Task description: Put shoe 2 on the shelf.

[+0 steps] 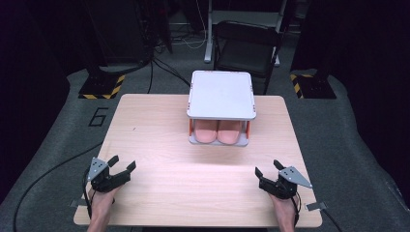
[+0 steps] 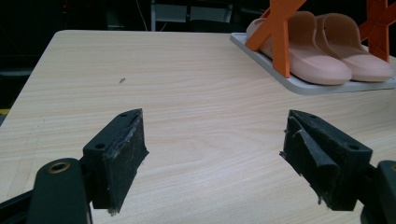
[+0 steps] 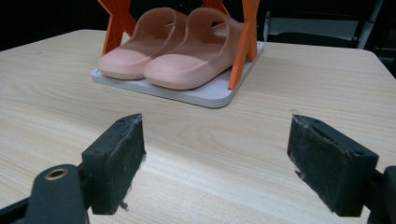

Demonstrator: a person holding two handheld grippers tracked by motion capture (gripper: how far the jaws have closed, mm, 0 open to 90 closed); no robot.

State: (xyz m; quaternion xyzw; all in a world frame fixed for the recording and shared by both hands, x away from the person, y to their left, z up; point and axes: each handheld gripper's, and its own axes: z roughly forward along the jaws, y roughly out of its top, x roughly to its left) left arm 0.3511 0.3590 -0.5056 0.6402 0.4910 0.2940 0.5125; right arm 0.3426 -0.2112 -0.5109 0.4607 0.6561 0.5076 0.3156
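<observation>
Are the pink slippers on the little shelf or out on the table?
On the shelf. The pink slippers sit side by side on the rack's bottom white tray, between its orange legs, under the white top.

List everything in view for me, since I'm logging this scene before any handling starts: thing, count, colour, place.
slippers: two, pink, side by side on the lower shelf of the rack, toes toward the person.
shoe rack: one, white shelves on orange cross-shaped supports, at the far middle of the table.
table: one, light wood, centre of the high view.
folding chair: one, black, on the floor behind the table.
floor markers: two, yellow and black striped, beyond the far corners of the table.
left gripper: one, black, near left edge of the table, jaws open, nothing between them.
right gripper: one, black, near right edge, jaws open, nothing between them.
</observation>
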